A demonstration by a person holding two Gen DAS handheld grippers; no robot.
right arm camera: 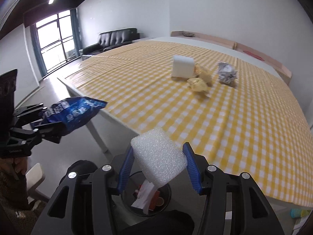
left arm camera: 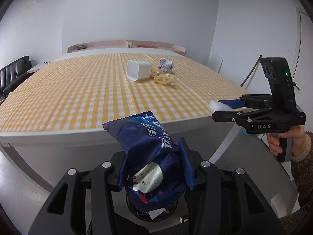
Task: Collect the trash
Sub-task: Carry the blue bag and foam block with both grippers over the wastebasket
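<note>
My left gripper (left arm camera: 154,168) is shut on a blue snack bag (left arm camera: 148,148), held off the table's near edge above a black trash bin (left arm camera: 154,211). The bag also shows in the right wrist view (right arm camera: 74,111). My right gripper (right arm camera: 158,160) holds a white foam block (right arm camera: 158,156) between its blue pads (right arm camera: 192,168), above the same bin (right arm camera: 146,197), which holds paper trash. On the yellow checked tablecloth (left arm camera: 78,98) lie a tipped white cup (left arm camera: 138,70), gold wrappers (left arm camera: 163,77) and a crumpled foil ball (left arm camera: 166,64).
A black sofa (right arm camera: 115,37) stands by the window at the far left. Pink boxes (left arm camera: 121,44) line the table's far edge. A white stool (right arm camera: 35,176) stands on the floor beside the bin.
</note>
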